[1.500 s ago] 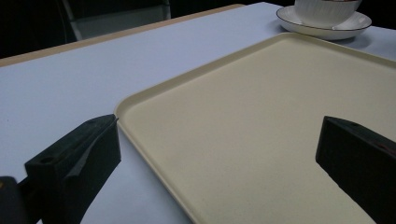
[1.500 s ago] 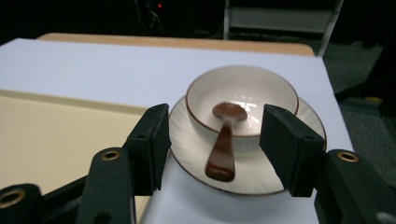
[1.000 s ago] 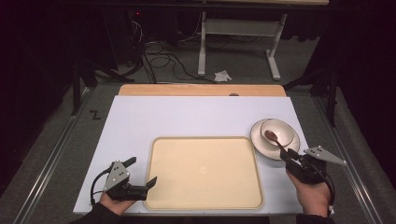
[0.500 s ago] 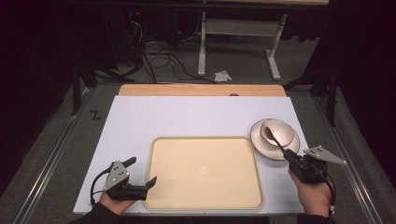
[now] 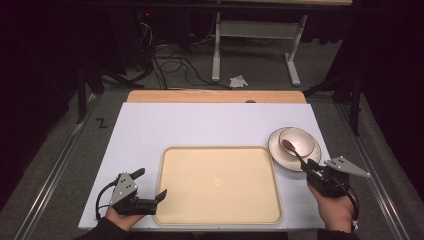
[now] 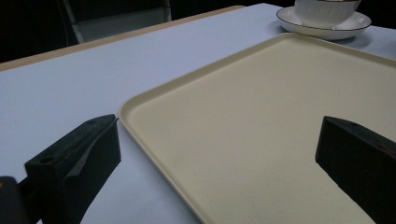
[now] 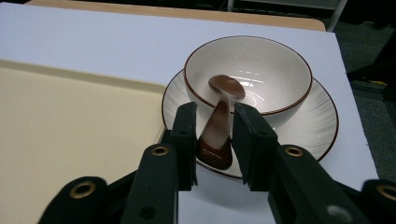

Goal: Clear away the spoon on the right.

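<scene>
since the earlier frame the right gripper (image 5: pixel 311 167) has pulled back a little toward the person, away from the bowl (image 5: pixel 296 140), and the rest of the table keeps its place. the landmark is the tray (image 5: pixel 218 184), wide, cream colored and with nothing on it. the bowl stands on a plate (image 7: pixel 306 133) just beside the tray's far right corner. a brown spoon (image 7: pixel 219 122) leans in the bowl: its head rests inside, and its handle comes over the rim toward the right gripper, so the long axis points almost straight at the claw. the jaws stand on both sides of the handle end, a little open, with narrow gaps, and i judge they do not press it yet. the right hand (image 5: pixel 334 210) is clearly the nearer one. the left gripper (image 5: pixel 149 197) waits at the tray's near left corner, wide open and holding nothing. only the bowl rim and the plate edge stand close to the handle, so a closing move needs care there.
</scene>
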`<state>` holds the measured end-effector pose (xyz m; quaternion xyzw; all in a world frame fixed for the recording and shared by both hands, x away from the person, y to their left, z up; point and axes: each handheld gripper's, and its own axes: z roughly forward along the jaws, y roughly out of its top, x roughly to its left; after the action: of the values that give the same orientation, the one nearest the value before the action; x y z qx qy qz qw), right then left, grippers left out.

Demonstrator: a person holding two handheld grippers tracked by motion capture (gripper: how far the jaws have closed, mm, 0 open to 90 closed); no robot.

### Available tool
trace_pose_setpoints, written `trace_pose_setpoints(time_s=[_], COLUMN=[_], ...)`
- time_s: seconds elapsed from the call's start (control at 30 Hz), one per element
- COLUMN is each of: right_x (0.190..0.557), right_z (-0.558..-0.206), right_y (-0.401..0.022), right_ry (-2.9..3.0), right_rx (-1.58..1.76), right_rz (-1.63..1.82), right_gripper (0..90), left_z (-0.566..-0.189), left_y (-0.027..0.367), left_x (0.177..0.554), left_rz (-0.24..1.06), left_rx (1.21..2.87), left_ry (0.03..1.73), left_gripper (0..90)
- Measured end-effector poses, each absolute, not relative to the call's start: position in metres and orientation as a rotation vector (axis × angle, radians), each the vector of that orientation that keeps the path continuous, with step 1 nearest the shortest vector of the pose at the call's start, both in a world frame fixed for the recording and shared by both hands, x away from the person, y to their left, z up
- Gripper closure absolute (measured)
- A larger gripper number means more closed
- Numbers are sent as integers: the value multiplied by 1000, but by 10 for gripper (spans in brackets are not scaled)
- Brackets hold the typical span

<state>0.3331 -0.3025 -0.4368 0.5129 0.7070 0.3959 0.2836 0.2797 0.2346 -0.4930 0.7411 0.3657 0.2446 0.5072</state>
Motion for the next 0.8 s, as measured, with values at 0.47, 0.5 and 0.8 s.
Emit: trace_pose_setpoints(time_s=[0.47,0.5,0.8], right_x=[335,336,334], right_z=[-442,-442,-443], right_y=[-309,-310,-314], right_ry=[1896,1894,1880], right_rx=[1416,1412,1433], right_rz=[1046,1045,1063], right_gripper=[698,703,713], left_z=[-491,-491,-491], left_y=[236,236,235], left_x=[276,276,277], left_rz=[604,604,603], left_rx=[1796,1796,1800], left_ry=[871,870,863], left_gripper=[7,7,8])
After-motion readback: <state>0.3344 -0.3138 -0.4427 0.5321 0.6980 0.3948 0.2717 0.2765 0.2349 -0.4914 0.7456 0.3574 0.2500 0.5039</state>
